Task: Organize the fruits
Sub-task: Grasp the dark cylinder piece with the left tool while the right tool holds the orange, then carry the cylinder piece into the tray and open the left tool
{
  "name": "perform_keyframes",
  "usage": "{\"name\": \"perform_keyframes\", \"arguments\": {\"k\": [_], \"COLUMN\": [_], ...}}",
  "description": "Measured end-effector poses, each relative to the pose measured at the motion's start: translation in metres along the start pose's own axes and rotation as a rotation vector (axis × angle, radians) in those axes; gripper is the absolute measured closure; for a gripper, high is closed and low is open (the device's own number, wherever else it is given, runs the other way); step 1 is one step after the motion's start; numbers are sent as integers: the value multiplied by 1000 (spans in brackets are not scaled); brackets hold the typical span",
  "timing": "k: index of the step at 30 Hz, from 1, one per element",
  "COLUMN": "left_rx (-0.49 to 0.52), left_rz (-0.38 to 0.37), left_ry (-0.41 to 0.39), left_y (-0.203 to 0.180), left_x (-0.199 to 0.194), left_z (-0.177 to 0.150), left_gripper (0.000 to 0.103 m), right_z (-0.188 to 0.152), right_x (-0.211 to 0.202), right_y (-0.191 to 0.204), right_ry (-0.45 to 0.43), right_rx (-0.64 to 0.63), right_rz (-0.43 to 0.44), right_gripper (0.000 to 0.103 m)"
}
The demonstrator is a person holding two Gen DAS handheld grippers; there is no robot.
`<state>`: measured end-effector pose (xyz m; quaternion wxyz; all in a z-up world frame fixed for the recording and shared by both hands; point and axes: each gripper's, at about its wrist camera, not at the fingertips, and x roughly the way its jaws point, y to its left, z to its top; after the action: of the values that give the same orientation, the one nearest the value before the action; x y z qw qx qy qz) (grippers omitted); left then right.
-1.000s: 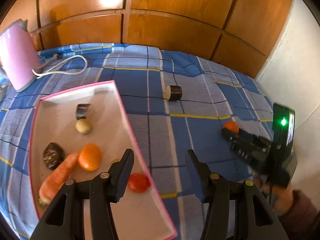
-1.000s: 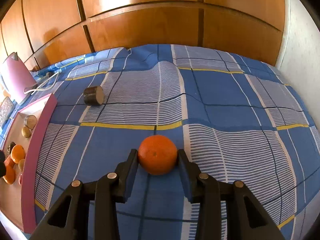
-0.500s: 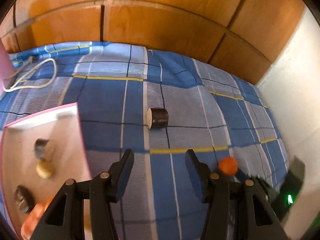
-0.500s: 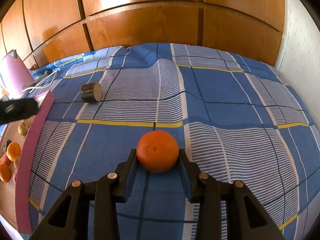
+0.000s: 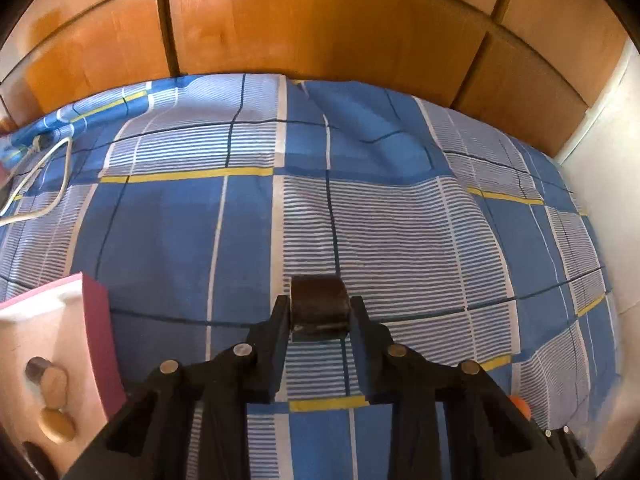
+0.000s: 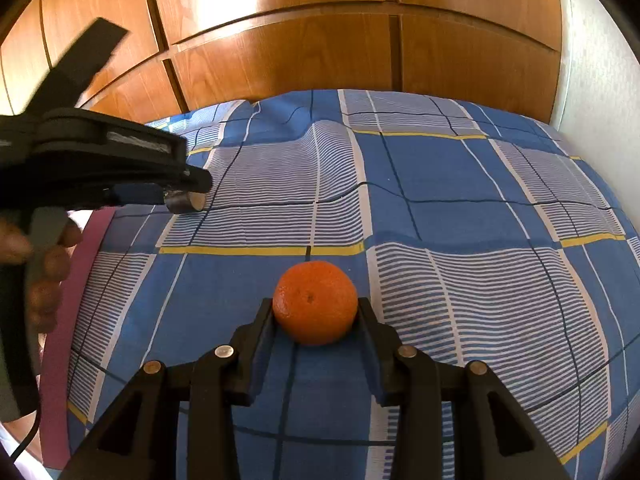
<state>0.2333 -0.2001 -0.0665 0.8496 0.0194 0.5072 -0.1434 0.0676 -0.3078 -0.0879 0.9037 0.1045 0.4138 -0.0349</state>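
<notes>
The left gripper [image 5: 319,316] clamps a dark cylinder [image 5: 319,305] on the checked bedspread [image 5: 400,220]; the right gripper [image 6: 316,322] clasps the orange [image 6: 315,303]. Several pieces already lie in the pink tray [image 5: 96,320] at near left; I judge these two remain.

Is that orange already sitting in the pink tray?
No, the orange lies on the blue checked bedsheet between the right tongs, well apart from the pink tray at the left.

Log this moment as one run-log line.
left hand-held gripper: shut on dark cylinder | right hand-held gripper: shut on orange | both on blue cloth | tray: left
</notes>
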Motion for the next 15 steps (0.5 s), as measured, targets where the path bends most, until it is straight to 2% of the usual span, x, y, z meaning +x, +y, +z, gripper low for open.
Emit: {"name": "perform_keyframes", "arguments": {"k": [9,15], "left_rx": [11,40], "left_rz": [-34,-42], "left_ry": [-3,-69], "left_y": [-3,-8], "left_x": [-26,-71], "left_z": [-36,-68], "left_gripper": [74,74], "right_z": [0,0], "right_x": [1,1], "right_y": [-2,-1], "right_ry": [-1,-2], "right_rx": [6,0], "right_rz": [9,1], "right_gripper": [63,63]}}
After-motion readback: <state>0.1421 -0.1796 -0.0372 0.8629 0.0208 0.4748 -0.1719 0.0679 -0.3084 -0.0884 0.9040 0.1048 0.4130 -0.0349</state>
